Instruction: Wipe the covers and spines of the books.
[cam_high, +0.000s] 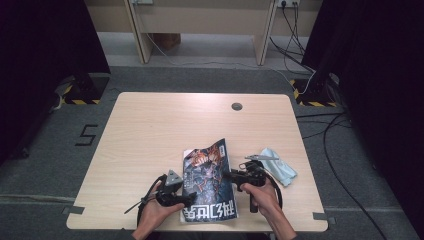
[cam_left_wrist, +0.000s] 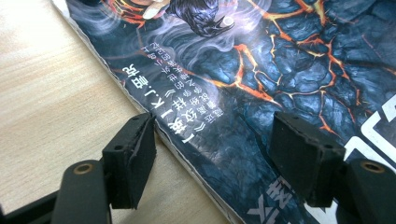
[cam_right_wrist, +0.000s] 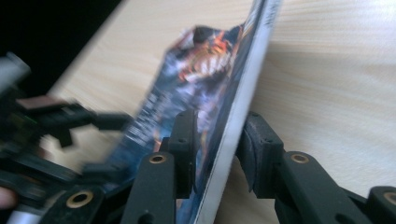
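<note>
A paperback book (cam_high: 207, 180) with a dark lava-pattern cover and white lettering lies near the table's front edge, between both hands. My left gripper (cam_high: 187, 197) is at the book's left side. Its jaws stand open astride the spine edge (cam_left_wrist: 159, 130), one pad over bare wood, the other above the cover (cam_left_wrist: 261, 79). My right gripper (cam_high: 229, 175) is at the book's right side. In the right gripper view its pads (cam_right_wrist: 187, 140) clamp the raised edge of the book (cam_right_wrist: 210, 79), one on the cover, one on the white page side.
A light blue cloth (cam_high: 280, 167) lies just right of my right hand. The wooden table (cam_high: 150, 130) has a round cable hole (cam_high: 237, 106) near its far edge. My left gripper appears blurred at the left of the right gripper view (cam_right_wrist: 60, 121).
</note>
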